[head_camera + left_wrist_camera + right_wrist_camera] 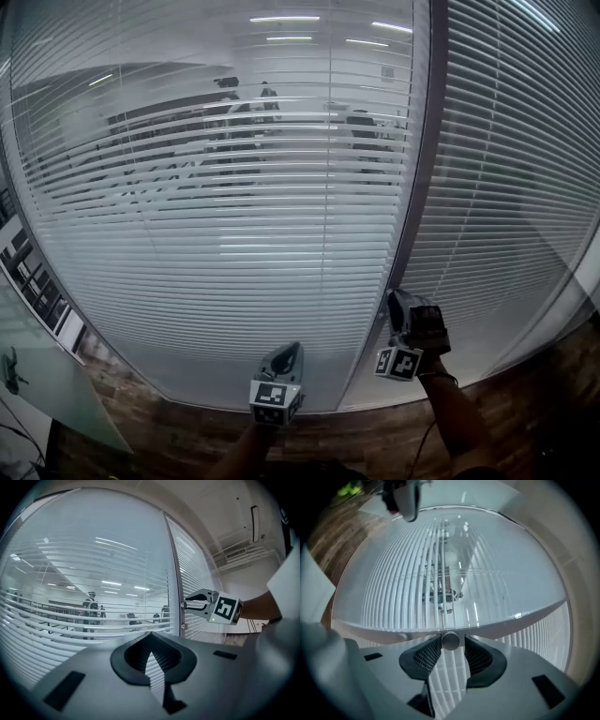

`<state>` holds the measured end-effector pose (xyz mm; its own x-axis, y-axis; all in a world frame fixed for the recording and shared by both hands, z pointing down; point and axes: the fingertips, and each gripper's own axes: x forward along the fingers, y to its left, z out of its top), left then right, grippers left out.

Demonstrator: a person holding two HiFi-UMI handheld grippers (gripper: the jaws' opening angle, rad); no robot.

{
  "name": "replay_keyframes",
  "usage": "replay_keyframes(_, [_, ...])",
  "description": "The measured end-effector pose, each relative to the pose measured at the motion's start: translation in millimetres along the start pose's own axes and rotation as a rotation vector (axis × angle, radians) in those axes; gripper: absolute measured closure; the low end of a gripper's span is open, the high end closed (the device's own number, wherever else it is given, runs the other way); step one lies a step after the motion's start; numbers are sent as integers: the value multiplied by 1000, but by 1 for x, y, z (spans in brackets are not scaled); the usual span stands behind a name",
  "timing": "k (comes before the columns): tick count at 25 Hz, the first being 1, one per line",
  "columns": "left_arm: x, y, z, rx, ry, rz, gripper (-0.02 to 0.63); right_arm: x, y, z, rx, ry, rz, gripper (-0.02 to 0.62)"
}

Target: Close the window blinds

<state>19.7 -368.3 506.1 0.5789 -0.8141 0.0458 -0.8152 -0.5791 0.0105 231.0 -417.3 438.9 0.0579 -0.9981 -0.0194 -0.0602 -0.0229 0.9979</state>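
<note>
White slatted blinds cover a glass wall; their upper slats are tilted apart, and an office shows through them. A grey mullion separates them from a second blind panel whose slats lie flat. My right gripper is at the mullion, shut on a small round knob seated between its pad tips. From the left gripper view, the right gripper reaches the frame from the right. My left gripper hangs lower, in front of the left blinds, shut and holding nothing.
A second small knob sits on the mullion just below the right gripper. Wooden floor runs along the foot of the wall. A glass panel stands at the far left. People stand beyond the glass.
</note>
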Motion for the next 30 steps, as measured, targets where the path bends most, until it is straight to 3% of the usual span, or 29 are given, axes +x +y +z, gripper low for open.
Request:
replay_keyframes(3, [-8, 6, 4, -24, 13, 25, 606, -13, -5, 7, 315, -19, 32, 459])
replay_keyframes(8, [-14, 10, 0, -36, 19, 43, 606, -12, -8, -4, 965, -24, 126, 459])
replay_keyframes(13, [-16, 4, 1, -18, 22, 23, 606, -1, -12, -23, 1341, -13, 88, 459])
replay_keyframes(18, [-18, 9, 2, -14, 24, 37, 606, 6, -14, -22, 1485, -35, 87, 459])
replay_keyframes(30, [-26, 18, -5, -24, 48, 75, 606, 9, -11, -24, 1550, -36, 74, 472])
